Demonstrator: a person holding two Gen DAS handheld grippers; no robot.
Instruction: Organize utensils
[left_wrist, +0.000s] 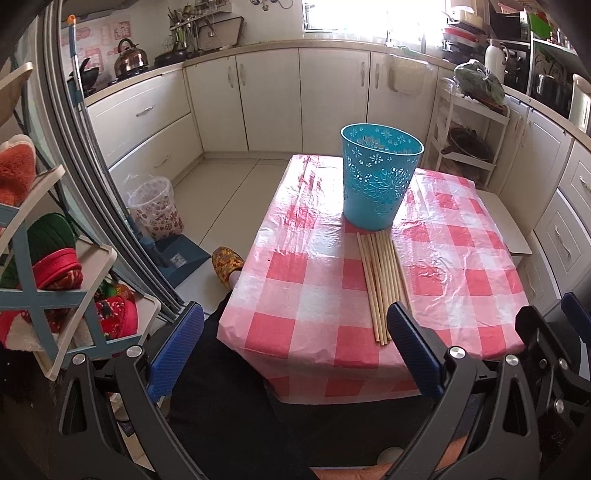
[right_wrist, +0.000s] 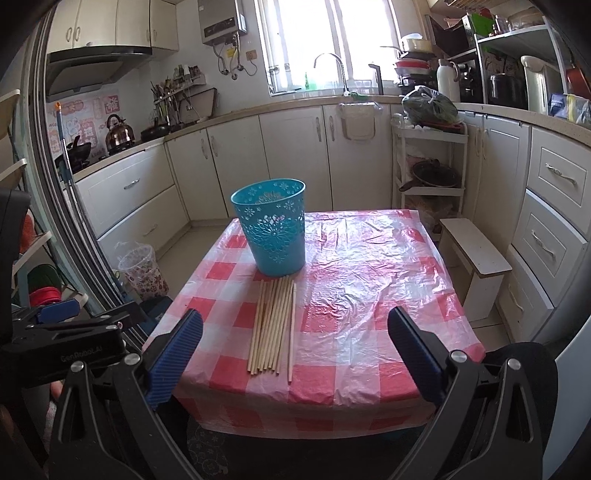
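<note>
Several wooden chopsticks (left_wrist: 382, 284) (right_wrist: 275, 325) lie side by side on the red-and-white checked tablecloth (left_wrist: 461, 266) (right_wrist: 369, 288). Just behind them stands an upright teal perforated basket (left_wrist: 378, 177) (right_wrist: 273, 227). My left gripper (left_wrist: 295, 332) is open, held before the table's near-left corner, with its right finger close to the chopsticks' near ends. My right gripper (right_wrist: 295, 336) is open too, held above the near edge, with the chopsticks lying ahead between its fingers. Nothing is held in either one.
A person's slippered foot (left_wrist: 227, 266) and dark-clothed leg are at the table's left. A clear waste bin (left_wrist: 155, 206) (right_wrist: 142, 271) stands on the floor at left, a small white stool (right_wrist: 476, 258) and a white rack (right_wrist: 428, 166) at right. Kitchen cabinets surround the table.
</note>
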